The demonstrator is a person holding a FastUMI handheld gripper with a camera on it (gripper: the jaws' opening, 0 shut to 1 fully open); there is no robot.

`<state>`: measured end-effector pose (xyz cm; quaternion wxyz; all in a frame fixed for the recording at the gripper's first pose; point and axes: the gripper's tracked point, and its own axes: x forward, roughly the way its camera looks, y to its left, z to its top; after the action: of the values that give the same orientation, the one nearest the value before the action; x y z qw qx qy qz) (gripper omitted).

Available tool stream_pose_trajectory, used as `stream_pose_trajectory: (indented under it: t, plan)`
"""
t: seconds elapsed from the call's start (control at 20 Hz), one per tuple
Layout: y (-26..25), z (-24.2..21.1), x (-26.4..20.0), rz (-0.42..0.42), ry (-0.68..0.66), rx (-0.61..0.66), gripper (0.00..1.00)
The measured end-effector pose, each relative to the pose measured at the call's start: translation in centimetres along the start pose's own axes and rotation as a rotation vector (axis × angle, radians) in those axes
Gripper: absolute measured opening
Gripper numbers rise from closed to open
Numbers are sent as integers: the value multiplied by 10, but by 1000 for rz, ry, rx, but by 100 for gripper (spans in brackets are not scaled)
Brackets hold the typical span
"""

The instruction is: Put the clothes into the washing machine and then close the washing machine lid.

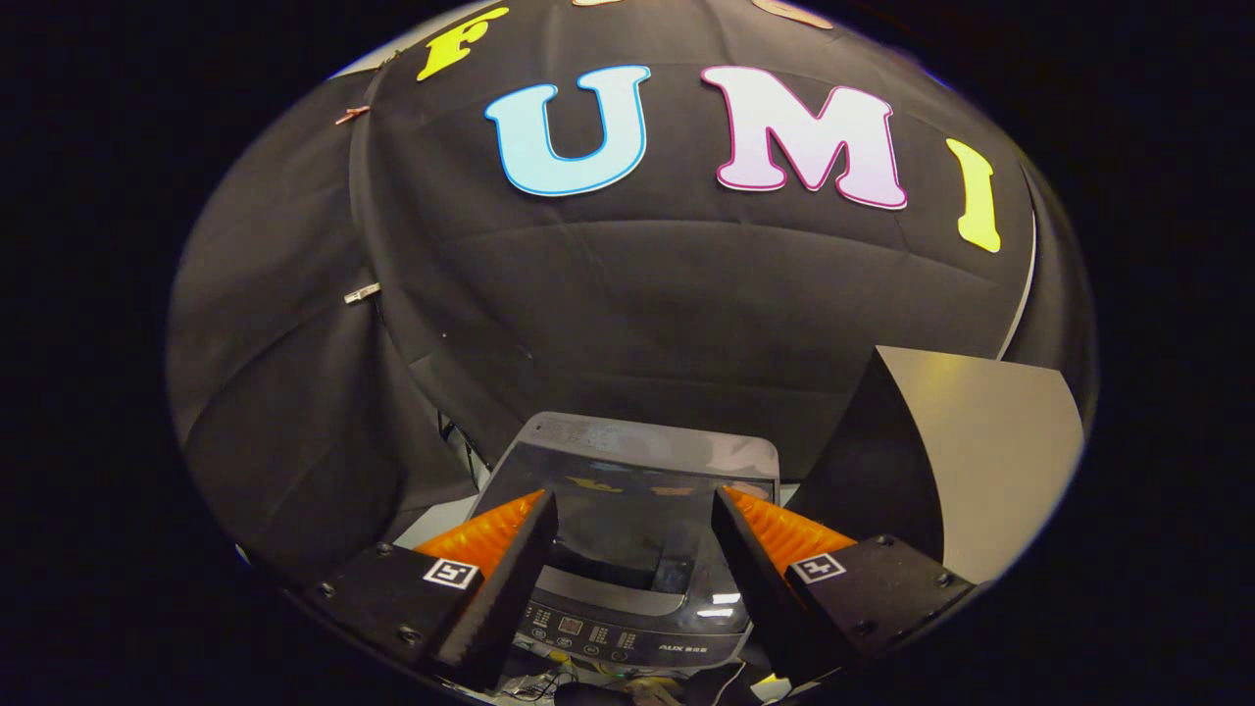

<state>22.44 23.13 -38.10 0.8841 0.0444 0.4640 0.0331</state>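
The washing machine (pixel 647 443) stands below and ahead of me, seen from above. Its dark glass lid (pixel 627 534) lies flat on the top, and the booth wall is mirrored in it. The control panel (pixel 608 628) with its buttons runs along the machine's near edge, low between my fingers. My gripper (pixel 635 493) hovers open above the lid. One finger is over the lid's left side and the other over its right, with nothing between them.
A grey board (pixel 980 441) with a dark side face stands upright just right of the machine, close to my right finger. Black cloth hangs behind and to the left. Loose cables (pixel 549 683) lie on the floor in front of the machine.
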Motion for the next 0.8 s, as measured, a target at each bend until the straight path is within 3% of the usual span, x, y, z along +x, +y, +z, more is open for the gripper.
stream_pose_trajectory:
  t: [0.45,0.8]
  plan:
    - [-31,51,-72,5,-168,-9,99]
    - [-80,104,-167,-27,-389,-19,99]
